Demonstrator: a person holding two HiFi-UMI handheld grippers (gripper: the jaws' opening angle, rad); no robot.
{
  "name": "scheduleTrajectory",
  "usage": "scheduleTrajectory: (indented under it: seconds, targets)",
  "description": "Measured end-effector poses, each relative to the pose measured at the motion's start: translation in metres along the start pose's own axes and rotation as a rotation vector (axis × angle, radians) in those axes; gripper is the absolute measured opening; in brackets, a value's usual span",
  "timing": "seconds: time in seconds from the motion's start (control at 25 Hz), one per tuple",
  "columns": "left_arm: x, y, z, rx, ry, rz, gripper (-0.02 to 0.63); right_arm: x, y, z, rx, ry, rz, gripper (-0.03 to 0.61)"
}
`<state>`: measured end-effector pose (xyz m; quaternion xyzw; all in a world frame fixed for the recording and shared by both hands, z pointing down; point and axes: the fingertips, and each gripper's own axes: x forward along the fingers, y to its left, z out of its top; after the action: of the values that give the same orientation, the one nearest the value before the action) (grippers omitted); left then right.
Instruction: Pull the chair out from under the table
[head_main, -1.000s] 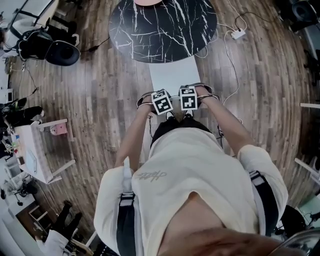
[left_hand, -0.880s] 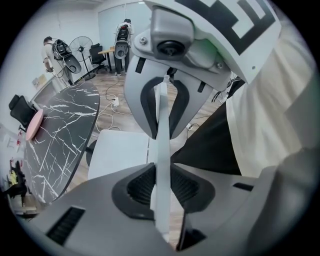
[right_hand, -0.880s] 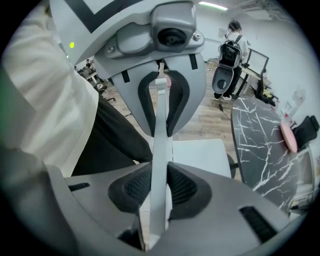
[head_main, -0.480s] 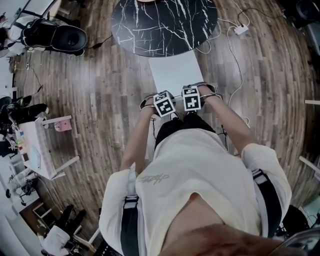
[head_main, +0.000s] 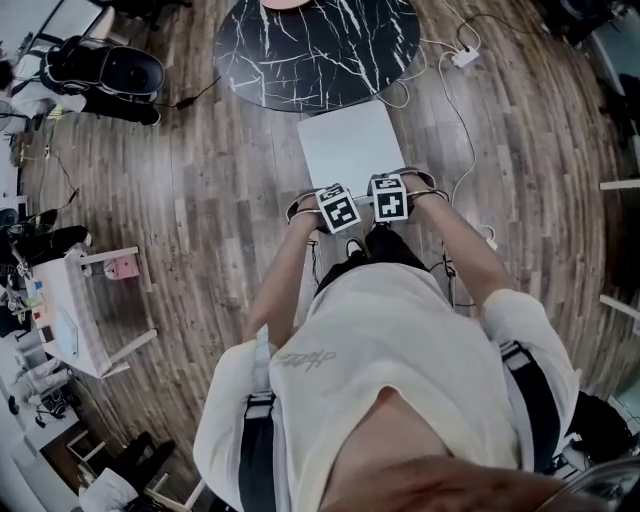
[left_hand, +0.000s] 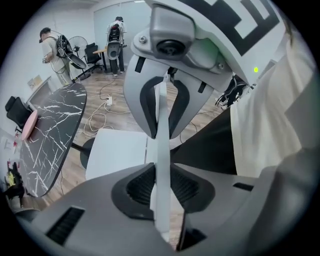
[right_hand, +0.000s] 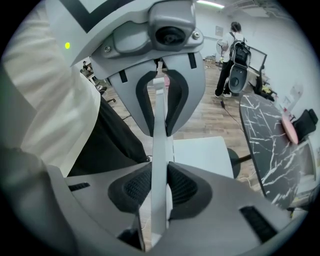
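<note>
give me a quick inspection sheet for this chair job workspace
surface: wood plank floor
job's things: white chair, seat mostly out, far edge near the rim of the round black marble table
clutter: pink round item on the table
grippers: left gripper and right gripper both clamped on the chair's thin back edge
cables: white cable and power strip on the floor by the table
surroundings: black gear upper left; small white stand left; people standing beyond

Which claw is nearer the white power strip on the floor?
Right. The right claw grips the chair back on the side toward the power strip; the left claw grips it farther away.
</note>
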<state>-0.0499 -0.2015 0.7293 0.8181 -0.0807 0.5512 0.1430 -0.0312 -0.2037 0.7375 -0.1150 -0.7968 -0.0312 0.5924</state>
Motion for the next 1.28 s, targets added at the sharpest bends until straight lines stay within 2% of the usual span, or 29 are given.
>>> scheduleTrajectory:
  seconds: [0.32,0.96,1.12,1.28]
  targets:
    - [0.004,-0.035,-0.002,0.019,-0.013,-0.035,0.1,0.002,0.032,-0.003,0.066,0.009,-0.004,0.098]
    - [0.009,-0.102,-0.009,0.073,-0.001,-0.062,0.1,0.003,0.102,-0.004,0.094,-0.022,0.007,0.098]
    - [0.01,-0.122,-0.013,0.049,0.014,-0.083,0.103,0.003,0.12,-0.004,0.064,-0.016,0.014,0.098]
    - [0.008,-0.131,-0.011,-0.007,-0.029,-0.057,0.104,0.001,0.129,-0.004,0.023,-0.027,0.019,0.098]
